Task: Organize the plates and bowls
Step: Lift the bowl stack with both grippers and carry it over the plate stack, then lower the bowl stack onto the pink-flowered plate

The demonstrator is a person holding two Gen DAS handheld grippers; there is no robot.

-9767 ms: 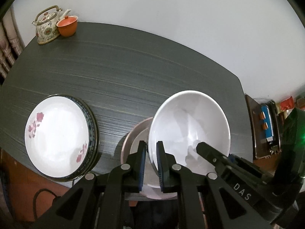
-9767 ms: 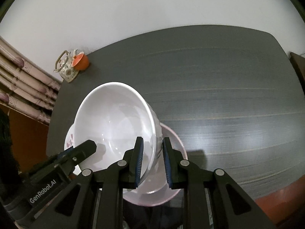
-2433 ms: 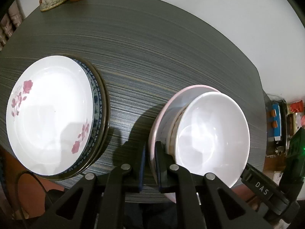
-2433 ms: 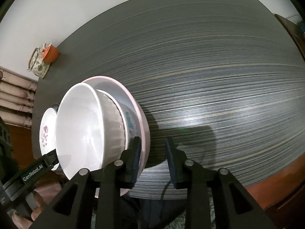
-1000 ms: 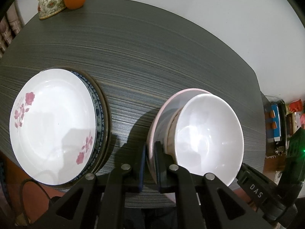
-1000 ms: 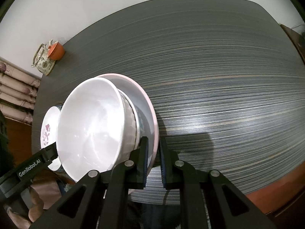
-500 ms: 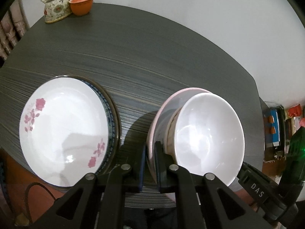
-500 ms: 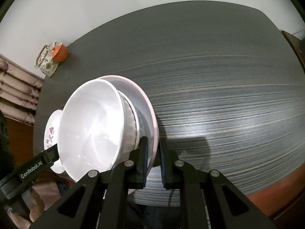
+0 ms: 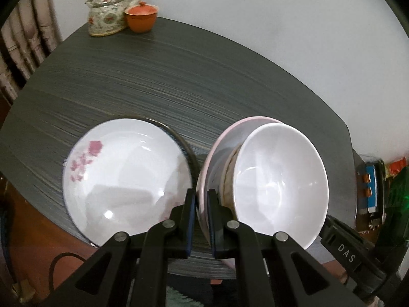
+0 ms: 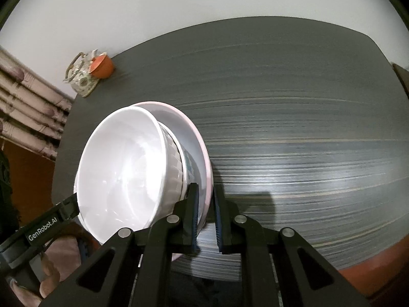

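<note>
A big white bowl (image 9: 281,181) sits inside more bowls on a pink plate (image 9: 217,153). The plate is smooth with a thin pink edge. The left gripper (image 9: 202,212) pinches one side of its rim, and the right gripper (image 10: 205,212) pinches the other. This stack is over the dark table (image 9: 153,76), just beside a flower plate (image 9: 122,179).

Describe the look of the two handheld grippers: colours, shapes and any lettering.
The left gripper and the right gripper look alike: matte black angular frames with triangular cut-outs, round silver bolts at the joints, and two flat fingers lined with dark blue pads. White lettering marks their sides: "GenRobot.AI" on the left one, "DAS" on the right one, which also has a green light nearby.
</note>
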